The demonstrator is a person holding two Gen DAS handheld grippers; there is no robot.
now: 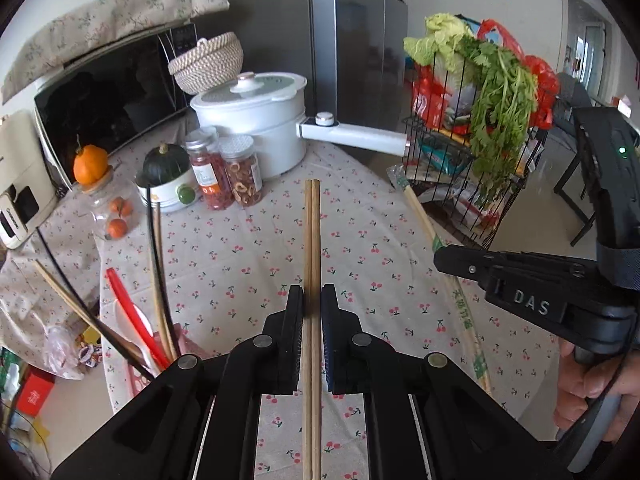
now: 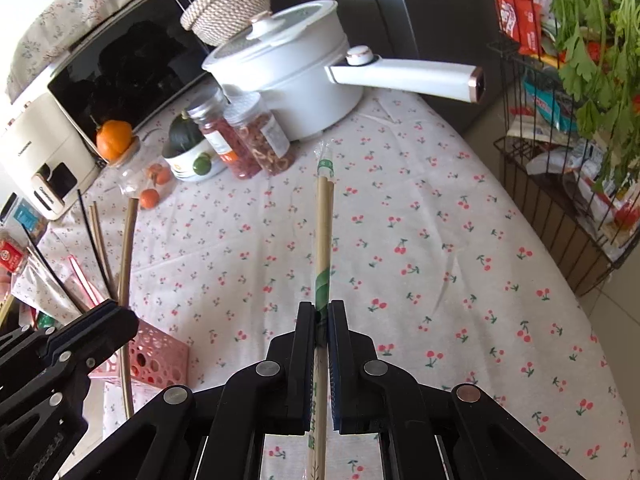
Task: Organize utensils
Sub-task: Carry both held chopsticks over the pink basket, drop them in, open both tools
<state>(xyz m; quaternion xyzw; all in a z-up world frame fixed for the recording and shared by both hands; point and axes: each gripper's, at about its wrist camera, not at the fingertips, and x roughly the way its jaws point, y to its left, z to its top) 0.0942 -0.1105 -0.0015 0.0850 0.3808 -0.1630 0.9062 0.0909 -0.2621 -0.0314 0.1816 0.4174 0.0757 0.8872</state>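
My left gripper (image 1: 312, 292) is shut on a pair of bare wooden chopsticks (image 1: 311, 232) that point forward above the cherry-print tablecloth (image 1: 240, 248). To its right, my right gripper (image 1: 440, 258) is held by a hand. In the right wrist view the right gripper (image 2: 322, 308) is shut on a pair of chopsticks in a clear, green-printed wrapper (image 2: 325, 220). A pink perforated holder (image 2: 156, 356) stands at the table's left edge with several chopsticks and red utensils (image 1: 132, 312) in it. The left gripper (image 2: 120, 320) hovers just above that holder.
A white pot (image 1: 256, 128) with a long handle (image 1: 360, 136) stands at the back. Two jars (image 1: 224, 172), a green squash (image 1: 166, 164), an orange (image 1: 90, 164) and a microwave (image 1: 104, 92) are nearby. A wire basket of greens (image 1: 480, 128) stands beyond the table's right edge.
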